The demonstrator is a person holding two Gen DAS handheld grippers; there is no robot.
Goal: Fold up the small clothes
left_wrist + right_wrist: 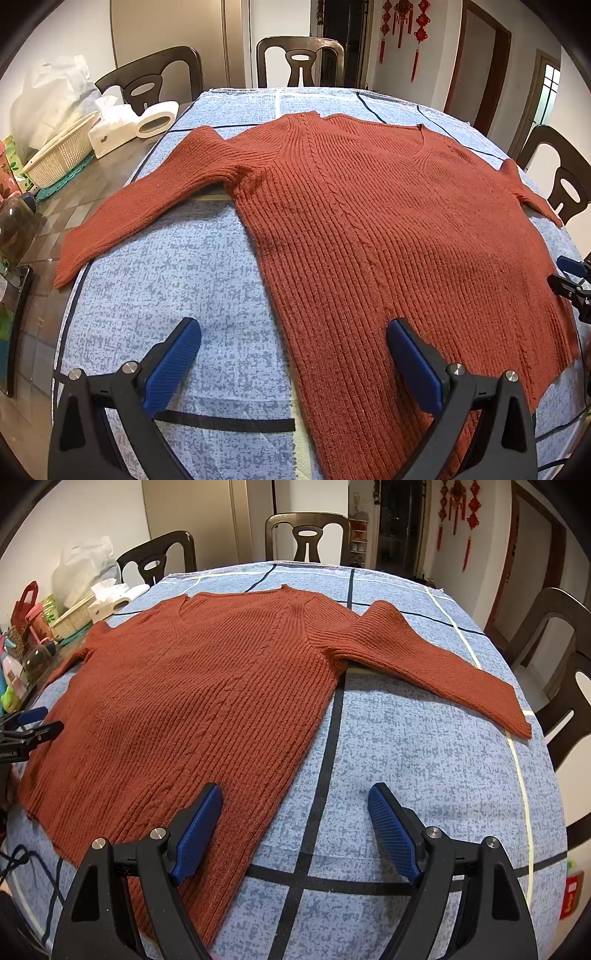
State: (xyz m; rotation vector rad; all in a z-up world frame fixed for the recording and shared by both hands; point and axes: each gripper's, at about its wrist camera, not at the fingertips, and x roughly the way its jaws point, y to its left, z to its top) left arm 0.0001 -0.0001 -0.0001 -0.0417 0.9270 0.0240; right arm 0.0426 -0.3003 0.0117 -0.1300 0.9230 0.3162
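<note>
Left tongs (293,356) and right tongs (295,821) released, poised low over sweater (369,229) hem corners.

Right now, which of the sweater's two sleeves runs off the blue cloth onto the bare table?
The rust-red knitted sweater's left sleeve: its cuff lies past the blue cloth's edge on dark tabletop. The right sleeve rests wholly on cloth.

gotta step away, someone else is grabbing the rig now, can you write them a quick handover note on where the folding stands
Left tool: open, holding nothing, hovering over the near hem corner on its side.
Right tool: open, holding nothing, over the opposite hem corner.
Rust knit sweater: spread flat on the blue tablecloth, neckline at the far end, left sleeve and right sleeve both stretched outward.
Done: sweater laid out. No fold made yet.
Left: fold both sleeves in, then fold the body.
</note>
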